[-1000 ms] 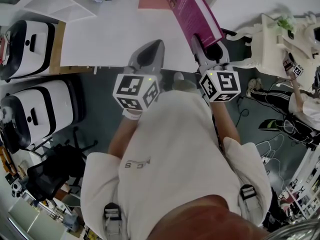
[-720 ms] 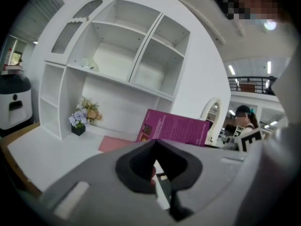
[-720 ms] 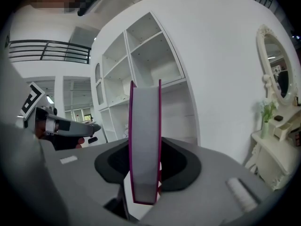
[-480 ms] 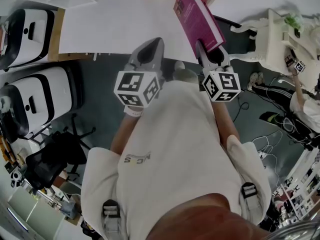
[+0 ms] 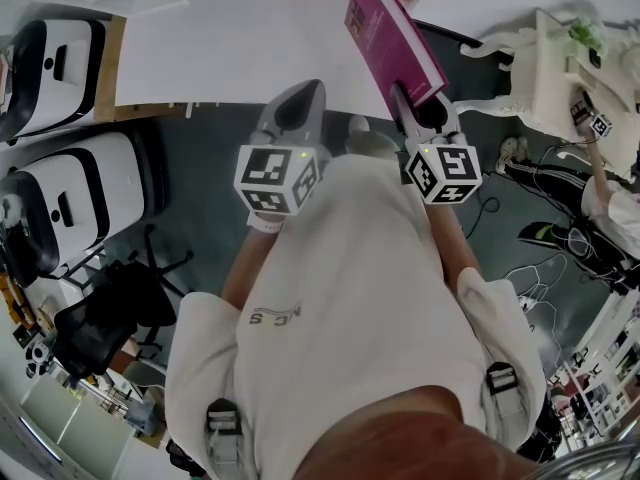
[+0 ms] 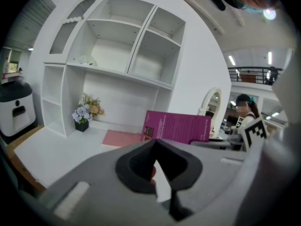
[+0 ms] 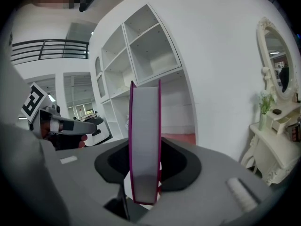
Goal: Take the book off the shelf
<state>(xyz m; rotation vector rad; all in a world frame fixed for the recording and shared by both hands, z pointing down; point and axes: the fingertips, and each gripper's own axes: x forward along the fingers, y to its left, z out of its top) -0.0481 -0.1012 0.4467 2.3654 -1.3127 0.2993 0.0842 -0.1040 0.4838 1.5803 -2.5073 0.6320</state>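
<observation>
A magenta book [image 5: 385,38] stands on edge between the jaws of my right gripper [image 5: 408,93], which is shut on its lower end. It hangs over the front edge of the white desk [image 5: 220,58]. In the right gripper view the book's white page edge [image 7: 145,140] faces the camera, and the jaws [image 7: 144,166] clamp both covers. My left gripper [image 5: 303,90] is beside it on the left, shut and holding nothing. The left gripper view shows its tips [image 6: 155,143] meeting, with the book's cover [image 6: 178,127] to the right. The white shelf unit [image 6: 117,46] behind looks bare of books.
A pink mat [image 6: 123,138] and a small pot of flowers [image 6: 84,113] sit on the desk. A white dressing table [image 5: 560,78] with a mirror stands at the right, with a seated person [image 5: 610,203] beyond it. White machines [image 5: 70,208] and a black chair [image 5: 110,328] stand at the left.
Both grippers have sunk a little and drawn back from the shelf. The book has come along in the right gripper. Neither gripper's jaws have moved.
</observation>
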